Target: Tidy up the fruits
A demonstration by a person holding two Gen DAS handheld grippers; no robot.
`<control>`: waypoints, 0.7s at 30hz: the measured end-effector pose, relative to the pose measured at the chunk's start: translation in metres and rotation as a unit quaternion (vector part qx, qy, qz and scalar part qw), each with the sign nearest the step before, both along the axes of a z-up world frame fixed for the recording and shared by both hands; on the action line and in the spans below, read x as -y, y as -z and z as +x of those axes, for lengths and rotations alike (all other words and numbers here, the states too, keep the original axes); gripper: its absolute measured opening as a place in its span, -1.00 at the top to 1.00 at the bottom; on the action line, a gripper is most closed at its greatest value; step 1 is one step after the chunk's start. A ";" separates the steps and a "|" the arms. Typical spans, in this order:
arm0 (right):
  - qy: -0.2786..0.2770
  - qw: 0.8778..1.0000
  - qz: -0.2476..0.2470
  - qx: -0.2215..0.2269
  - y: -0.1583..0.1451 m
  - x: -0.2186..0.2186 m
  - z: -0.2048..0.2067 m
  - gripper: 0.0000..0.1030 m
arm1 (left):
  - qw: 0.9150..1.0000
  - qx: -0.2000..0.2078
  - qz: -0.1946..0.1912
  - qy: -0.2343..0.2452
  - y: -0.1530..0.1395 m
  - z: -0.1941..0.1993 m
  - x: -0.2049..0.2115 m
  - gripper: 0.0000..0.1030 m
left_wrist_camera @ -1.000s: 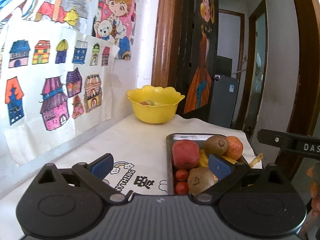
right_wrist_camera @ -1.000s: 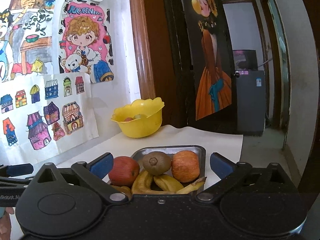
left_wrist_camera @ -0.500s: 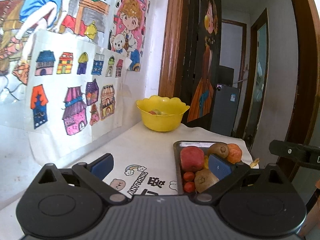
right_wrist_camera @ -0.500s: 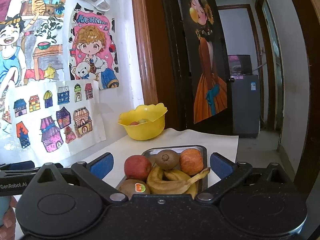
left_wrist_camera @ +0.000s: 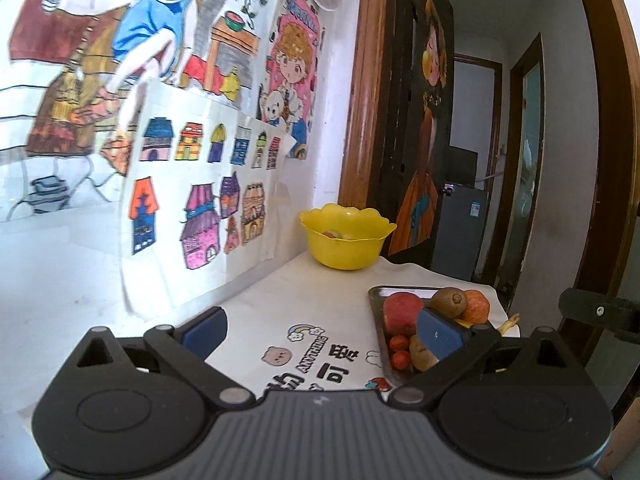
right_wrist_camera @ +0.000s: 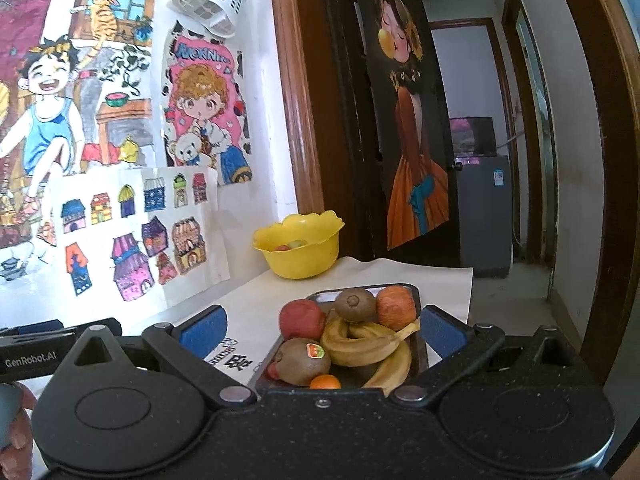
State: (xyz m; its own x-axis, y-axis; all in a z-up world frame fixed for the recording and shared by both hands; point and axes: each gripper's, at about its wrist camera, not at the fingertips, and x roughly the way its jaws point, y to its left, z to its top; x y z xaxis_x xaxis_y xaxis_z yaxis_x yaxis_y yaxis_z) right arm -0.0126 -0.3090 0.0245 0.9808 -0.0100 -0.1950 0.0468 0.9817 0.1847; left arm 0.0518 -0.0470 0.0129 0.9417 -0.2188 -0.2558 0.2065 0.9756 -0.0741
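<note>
Fruit fills the metal tray (right_wrist_camera: 421, 344), which sits on the white tablecloth (left_wrist_camera: 296, 292). Well beyond the tray, to its left and near the wall, stands the yellow bowl (right_wrist_camera: 300, 254) with a couple of pieces of fruit inside. On the tray's left side lie a red apple (right_wrist_camera: 301, 319) and, nearer the camera, a stickered kiwi (right_wrist_camera: 301, 361) with a small orange (right_wrist_camera: 325, 381) beside it. In the tray's middle, two bananas (right_wrist_camera: 366, 346) curve below another kiwi (right_wrist_camera: 354, 305). An orange-red apple (right_wrist_camera: 395, 307) sits at the tray's far right. The left gripper (left_wrist_camera: 320, 330) hovers left of the tray, fingers spread wide and empty. The right gripper (right_wrist_camera: 322, 330) hangs over the tray's near edge, its fingers also wide apart, holding nothing.
</note>
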 end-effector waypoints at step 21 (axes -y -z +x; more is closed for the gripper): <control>0.016 1.000 0.003 0.018 0.023 -0.035 -0.054 -0.99 | 1.000 0.001 0.003 -0.021 0.021 -0.041 -0.026 -0.99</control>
State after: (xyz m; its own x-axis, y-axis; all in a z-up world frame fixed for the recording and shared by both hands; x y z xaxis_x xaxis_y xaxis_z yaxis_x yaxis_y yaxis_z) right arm -0.0669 -0.2739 0.0015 0.9862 -0.0408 -0.1606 0.0718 0.9787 0.1923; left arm 0.0104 -0.0208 -0.0082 0.9506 -0.1781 -0.2543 0.1662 0.9838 -0.0680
